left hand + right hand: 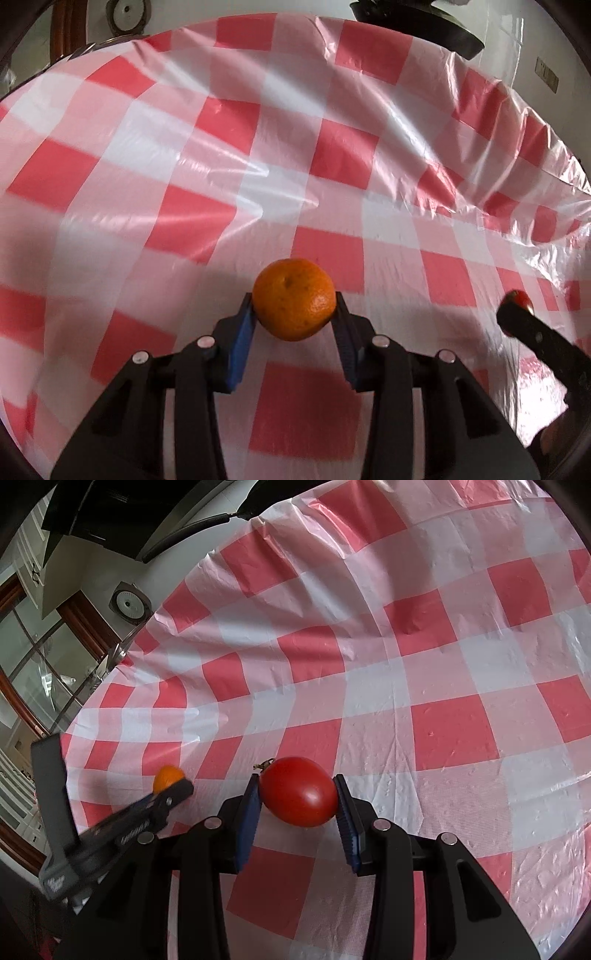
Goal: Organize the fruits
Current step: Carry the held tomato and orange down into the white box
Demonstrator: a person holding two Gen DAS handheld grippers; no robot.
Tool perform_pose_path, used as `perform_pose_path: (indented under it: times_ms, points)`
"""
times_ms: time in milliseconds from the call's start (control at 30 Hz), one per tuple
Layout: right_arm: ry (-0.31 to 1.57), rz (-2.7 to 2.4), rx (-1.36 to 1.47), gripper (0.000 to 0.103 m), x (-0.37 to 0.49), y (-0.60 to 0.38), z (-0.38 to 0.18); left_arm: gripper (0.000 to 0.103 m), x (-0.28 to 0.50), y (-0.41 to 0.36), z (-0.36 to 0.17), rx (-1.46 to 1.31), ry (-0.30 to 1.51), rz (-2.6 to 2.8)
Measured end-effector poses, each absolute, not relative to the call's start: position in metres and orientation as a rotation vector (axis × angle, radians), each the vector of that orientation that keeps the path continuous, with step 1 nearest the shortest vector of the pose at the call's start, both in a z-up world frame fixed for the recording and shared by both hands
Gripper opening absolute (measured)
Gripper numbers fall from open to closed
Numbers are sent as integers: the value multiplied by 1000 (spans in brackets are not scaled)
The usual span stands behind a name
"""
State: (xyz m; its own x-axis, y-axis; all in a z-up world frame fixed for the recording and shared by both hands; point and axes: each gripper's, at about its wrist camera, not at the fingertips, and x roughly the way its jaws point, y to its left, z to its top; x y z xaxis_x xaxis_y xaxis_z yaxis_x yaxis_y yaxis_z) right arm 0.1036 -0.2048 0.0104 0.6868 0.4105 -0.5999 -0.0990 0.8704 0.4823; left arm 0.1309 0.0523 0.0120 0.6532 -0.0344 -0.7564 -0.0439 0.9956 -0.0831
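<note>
The left gripper (294, 306) pinches the orange (294, 298) between its blue pads, lifted above the checked tablecloth (295, 155), presumably for carrying to a sorting spot. To the orange's right, the right gripper (298, 794) clamps the red tomato (298, 791) likewise, stem end tilted up, clear of the cloth.

In the left wrist view, the right gripper (517, 310) is hiding most of the tomato (521, 296); only a red sliver is showing at the far right. In the right wrist view, the left gripper (173, 790) is blurring and covering the lower half of the orange (168, 775). The desk (443, 664) is running off the right and near edges. A dark object (417, 22) is getting cut off at the far edge, too dim to identify.
</note>
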Motion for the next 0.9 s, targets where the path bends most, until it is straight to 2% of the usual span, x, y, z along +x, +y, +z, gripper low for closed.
perform_pose_path:
  times_ms: [900]
  points:
    - [765, 280, 438, 39, 102, -204, 11, 42, 124, 70, 11, -232, 848, -24]
